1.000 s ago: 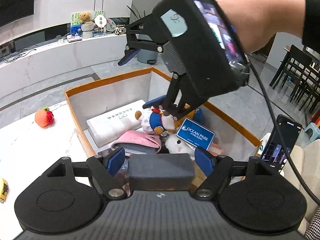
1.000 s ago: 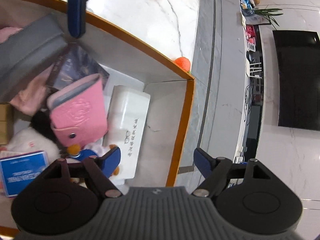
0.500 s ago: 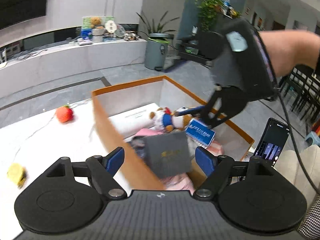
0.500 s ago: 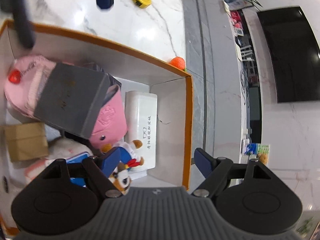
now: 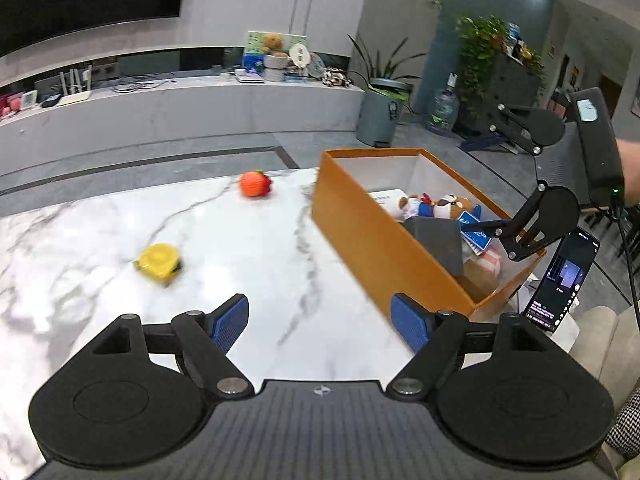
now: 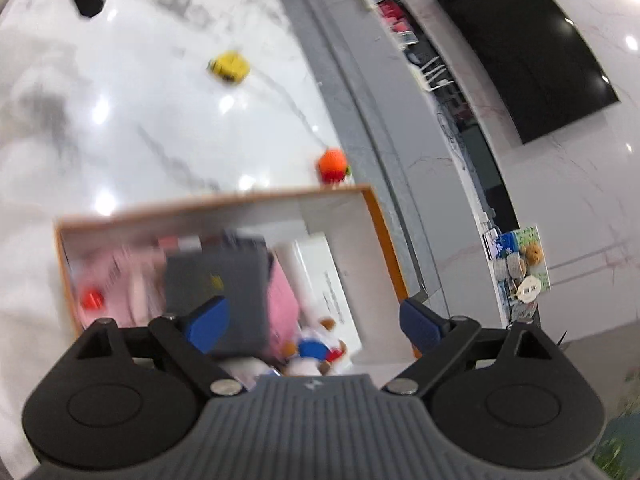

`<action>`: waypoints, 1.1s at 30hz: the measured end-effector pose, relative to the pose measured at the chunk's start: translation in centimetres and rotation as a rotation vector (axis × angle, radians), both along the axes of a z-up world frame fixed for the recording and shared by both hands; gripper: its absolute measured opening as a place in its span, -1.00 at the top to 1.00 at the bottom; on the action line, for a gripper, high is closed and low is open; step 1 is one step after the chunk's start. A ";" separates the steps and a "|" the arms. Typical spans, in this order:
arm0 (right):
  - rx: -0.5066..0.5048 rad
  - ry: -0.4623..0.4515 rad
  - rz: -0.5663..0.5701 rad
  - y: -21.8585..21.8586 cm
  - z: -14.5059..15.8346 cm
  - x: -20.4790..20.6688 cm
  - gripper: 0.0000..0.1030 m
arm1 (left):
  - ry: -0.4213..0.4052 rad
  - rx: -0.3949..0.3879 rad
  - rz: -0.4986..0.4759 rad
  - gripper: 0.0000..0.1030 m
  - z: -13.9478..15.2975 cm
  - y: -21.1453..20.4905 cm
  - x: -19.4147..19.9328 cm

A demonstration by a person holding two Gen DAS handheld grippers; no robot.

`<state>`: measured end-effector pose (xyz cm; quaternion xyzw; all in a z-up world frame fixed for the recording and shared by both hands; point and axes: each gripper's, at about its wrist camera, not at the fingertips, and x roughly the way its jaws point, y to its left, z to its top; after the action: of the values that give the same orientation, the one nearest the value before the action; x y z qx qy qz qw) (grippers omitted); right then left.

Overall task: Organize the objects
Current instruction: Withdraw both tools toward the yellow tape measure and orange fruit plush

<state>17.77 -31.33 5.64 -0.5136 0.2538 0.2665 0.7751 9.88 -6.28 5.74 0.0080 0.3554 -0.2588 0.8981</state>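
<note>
My left gripper (image 5: 320,324) is open and empty, low over the white marble table (image 5: 280,280) just left of the orange box (image 5: 380,240). A yellow tape measure (image 5: 158,264) and an orange strawberry toy (image 5: 255,184) lie on the table ahead of it. A grey box (image 6: 216,276) rests tilted inside the orange box (image 6: 384,232) on a pink wallet (image 6: 282,300), beside a white case (image 6: 320,272) and a small bear toy (image 5: 420,206). My right gripper (image 6: 316,324) hovers above the box's contents. Its jaws are opening and nothing is pressed between them.
A phone (image 5: 560,280) stands propped past the box's right end. Beyond the table's far edge run a grey floor and a long white counter (image 5: 180,104). A person's forearm (image 5: 628,172) comes in from the right behind the right gripper (image 5: 476,184).
The left gripper let go of the grey box, which now lies in the orange box, and swung left over the table. The right gripper rolled, drew back and widened its jaws.
</note>
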 end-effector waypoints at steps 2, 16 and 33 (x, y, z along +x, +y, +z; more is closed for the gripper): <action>0.098 -0.006 -0.028 1.6 0.8 -1.1 -0.80 | -0.006 0.003 0.012 -0.80 0.1 1.3 -0.7; 0.345 0.057 -0.012 13.4 -3.0 -9.1 -0.80 | 0.028 0.032 0.106 -0.80 -1.7 8.9 -4.2; 0.538 0.081 -0.389 14.7 -5.6 -3.7 -0.81 | 0.030 0.101 0.150 -0.83 -5.7 9.7 -0.3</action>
<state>14.07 -16.66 0.02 -0.2213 0.2982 0.1911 0.9086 9.58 3.39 0.07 0.0224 0.3810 -0.1725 0.9081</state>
